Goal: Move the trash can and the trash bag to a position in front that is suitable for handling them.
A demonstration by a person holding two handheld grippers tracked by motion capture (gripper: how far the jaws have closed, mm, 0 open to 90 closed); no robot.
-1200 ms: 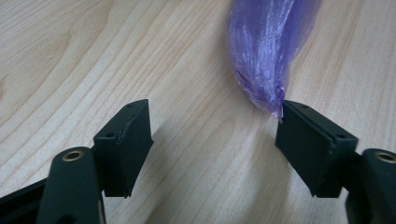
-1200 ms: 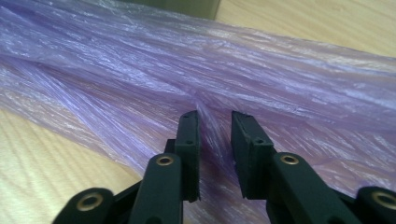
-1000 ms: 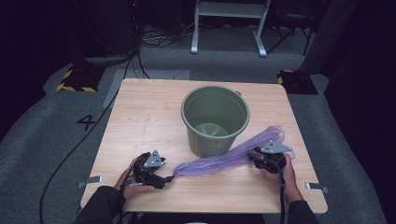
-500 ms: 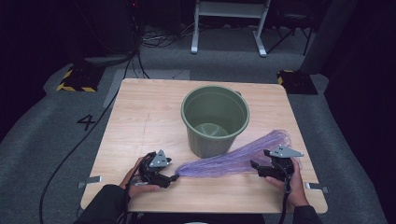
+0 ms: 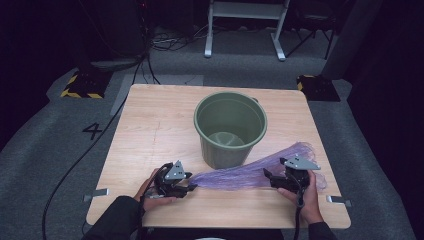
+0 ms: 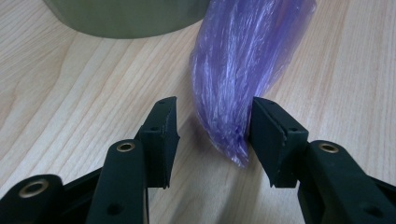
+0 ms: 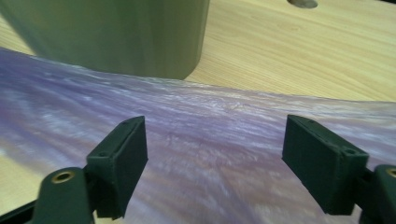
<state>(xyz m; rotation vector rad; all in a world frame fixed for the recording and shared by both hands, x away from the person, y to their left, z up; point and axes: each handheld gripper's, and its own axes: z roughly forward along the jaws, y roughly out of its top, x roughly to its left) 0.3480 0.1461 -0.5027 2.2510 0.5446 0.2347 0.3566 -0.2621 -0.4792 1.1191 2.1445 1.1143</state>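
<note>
Purple plastic bag (image 5: 250, 172) lying along the worktop's (image 5: 150, 130) near edge before the green bucket (image 5: 231, 127), left tongs (image 6: 212, 123) closing around its pointed end, one pad touching, right tongs (image 7: 215, 154) opening wide above it.

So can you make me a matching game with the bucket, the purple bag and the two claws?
Things:
1. bucket
2. purple bag
3. left claw
4. right claw

Places or states:
A. open, wide part of the bag between its jaws
B. lying flat on the table
C. standing upright, green
D. at the bag's narrow tip, jaws just closing in, not yet pinching

Pairs: 1-C, 2-B, 3-D, 4-A
</note>
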